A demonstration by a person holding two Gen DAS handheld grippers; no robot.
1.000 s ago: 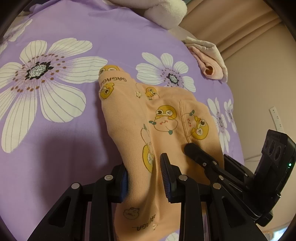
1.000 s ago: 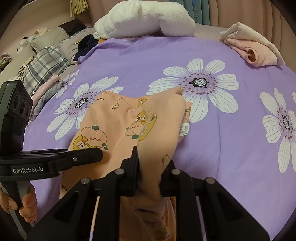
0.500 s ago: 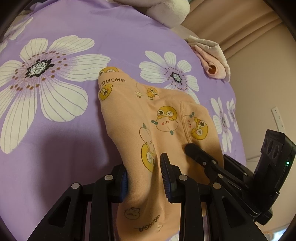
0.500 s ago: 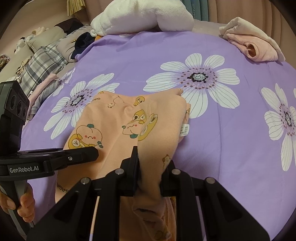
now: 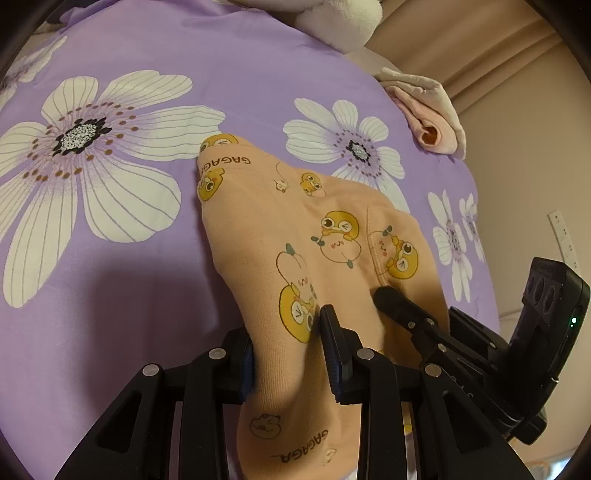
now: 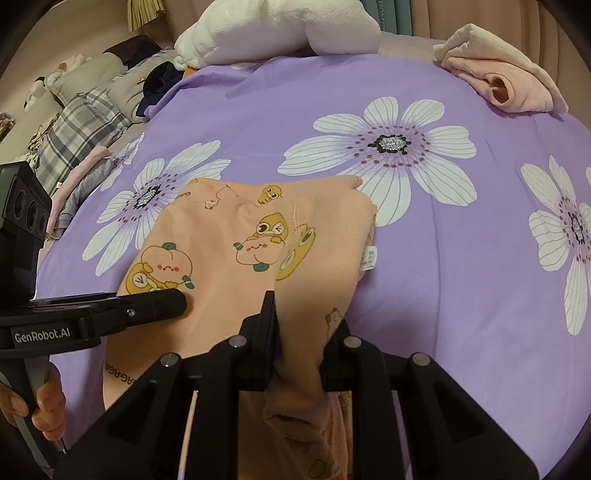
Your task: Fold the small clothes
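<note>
Nearest the cameras, the left gripper (image 5: 286, 350) is clamped on a bunched near edge of the small peach-orange knit garment printed with yellow cartoon ducks and peaches (image 5: 295, 236), and the right gripper (image 6: 299, 332) pinches a thick gathered fold of the same cloth just beside it, so both hold the near end lifted while the rest drapes down onto the bed. The chief risk, as I judge it, lies in that uneven hold: each pair of fingers grips a wad of several layers, not a clean hem, so an inner layer could slide free and the fold come out crooked. The far end of the garment rests on the purple bedsheet with large white flowers (image 6: 443, 258), and drawing the near end over could drag it along the smooth sheet instead of letting it stay put. The white care label (image 6: 370, 258) sticks out at the right edge, suggesting the layers there are not squared. Farther off, the folded pale pink garment (image 6: 506, 81) and the white plush pillow (image 6: 280, 29) lie well apart and pose little hazard.
</note>
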